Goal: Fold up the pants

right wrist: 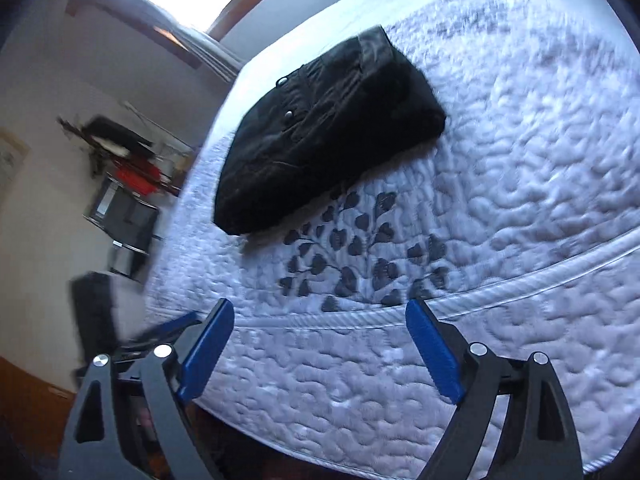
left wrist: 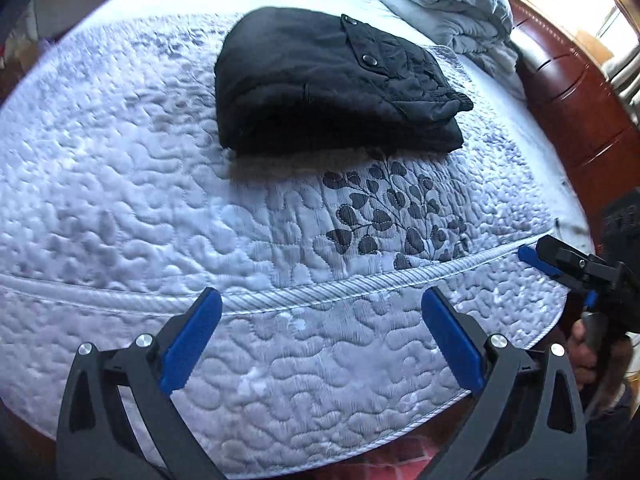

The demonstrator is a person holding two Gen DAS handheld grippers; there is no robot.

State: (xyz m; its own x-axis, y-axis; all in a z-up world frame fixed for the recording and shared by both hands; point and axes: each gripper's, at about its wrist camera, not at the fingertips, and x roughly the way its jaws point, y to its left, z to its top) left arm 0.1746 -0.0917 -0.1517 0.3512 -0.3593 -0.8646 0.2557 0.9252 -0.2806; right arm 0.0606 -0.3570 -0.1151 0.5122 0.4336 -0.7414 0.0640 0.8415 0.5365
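Pants [left wrist: 320, 80], black and quilted, lie folded into a thick compact bundle on the white quilted mattress [left wrist: 120, 200] of the bed. A flap with two metal snaps [left wrist: 366, 60] faces up on the top layer, and a ribbed cuff pokes out at one corner. The bundle sits just beyond a grey leaf pattern [left wrist: 392, 212] stitched into the mattress top, on the side away from the corded edge seam [left wrist: 320, 294].

Both tongs hang off the near edge of the bed, well apart from the pants and touching nothing. The left tongs [left wrist: 322, 312] are spread wide, their blue pads [left wrist: 192, 340] hovering over the side panel of the mattress with the bundle straight ahead past the leaf pattern. The right tongs [right wrist: 320, 322] are likewise wide and empty; in the right wrist view the pants [right wrist: 328, 132] lie ahead and slightly left, across the seam and the leaf pattern. In the left wrist view the right tongs [left wrist: 536, 258] also show at the right edge, with the person's hand [left wrist: 588, 352] gripping the handle.

Folded pale bedding [left wrist: 448, 4] is piled at the far corner of the bed, next to a dark red wooden headboard [left wrist: 572, 88].
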